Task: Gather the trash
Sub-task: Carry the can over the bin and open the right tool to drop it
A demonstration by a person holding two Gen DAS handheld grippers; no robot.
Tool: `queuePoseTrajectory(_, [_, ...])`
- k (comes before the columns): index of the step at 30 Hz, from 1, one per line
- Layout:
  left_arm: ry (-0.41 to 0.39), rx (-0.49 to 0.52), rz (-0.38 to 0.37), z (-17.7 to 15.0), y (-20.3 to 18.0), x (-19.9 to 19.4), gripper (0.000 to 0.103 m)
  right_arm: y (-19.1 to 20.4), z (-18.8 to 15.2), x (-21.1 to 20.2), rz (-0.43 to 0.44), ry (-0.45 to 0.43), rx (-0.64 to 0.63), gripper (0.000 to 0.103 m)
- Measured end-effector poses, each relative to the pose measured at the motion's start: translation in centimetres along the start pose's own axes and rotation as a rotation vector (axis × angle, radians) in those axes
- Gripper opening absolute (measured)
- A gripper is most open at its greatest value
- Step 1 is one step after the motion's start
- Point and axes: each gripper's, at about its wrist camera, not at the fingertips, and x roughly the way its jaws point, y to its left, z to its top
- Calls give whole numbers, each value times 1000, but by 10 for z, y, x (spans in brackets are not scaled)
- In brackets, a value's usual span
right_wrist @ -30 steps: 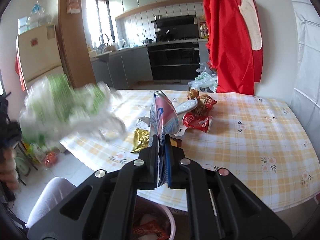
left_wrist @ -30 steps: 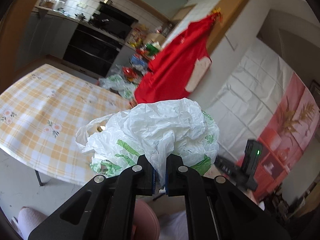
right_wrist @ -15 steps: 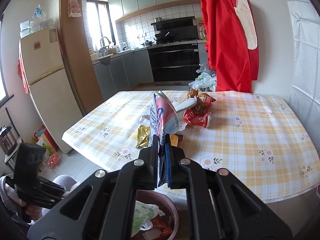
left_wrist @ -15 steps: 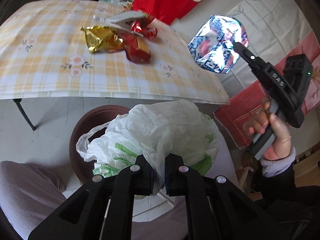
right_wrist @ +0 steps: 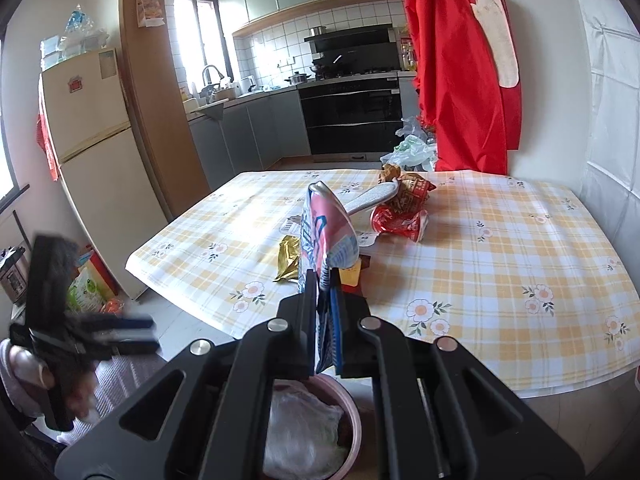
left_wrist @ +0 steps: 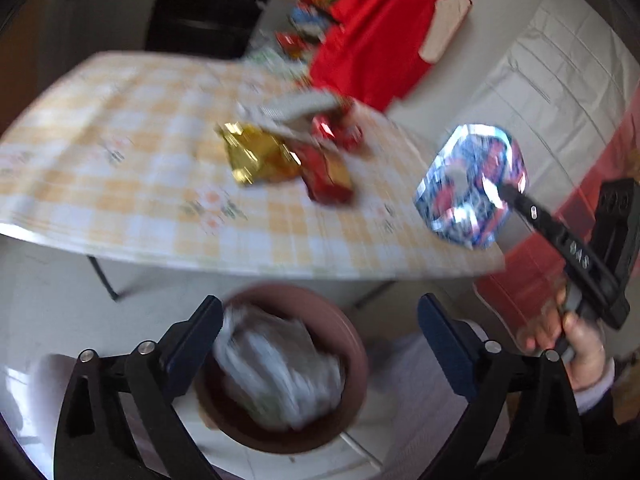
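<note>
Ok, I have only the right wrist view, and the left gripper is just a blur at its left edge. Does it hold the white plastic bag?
Observer: No. The left gripper has just been opening its jaws; they stand wide apart, and nothing is pressed between the pads.
Operator: Then where is the bag? My own gripper covers most of the bin.
Observer: The white plastic bag lies inside the brown bin, below the open fingers.
Operator: The packet that I hold hides part of the table. What lies behind it?
Observer: A red box, right next to the gold wrapper.
</note>
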Motion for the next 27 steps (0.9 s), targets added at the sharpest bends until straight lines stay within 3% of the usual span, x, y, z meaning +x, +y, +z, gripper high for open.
queuePoseTrajectory(5, [-267, -42, 193, 9, -4, -44, 97, 12, -8, 0, 34, 10, -2, 10])
queuePoseTrajectory(9, [-360, -56, 293, 1, -3, -55, 97, 26, -21, 4, 53, 54, -29, 10])
queuePoseTrajectory(12, [-369, -95, 335, -5, 3, -54, 97, 32, -29, 8, 68, 84, -34, 10])
queuePoseTrajectory(23, [-350, -139, 368, -16, 16, -57, 97, 48, -40, 15, 129, 139, -50, 11])
queuePoseTrajectory(26, [-340, -130, 373, -17, 15, -55, 97, 54, -41, 17, 155, 150, -62, 21])
queuePoseTrajectory(27, [-339, -128, 379, -17, 15, -54, 97, 55, -41, 15, 152, 136, -67, 34])
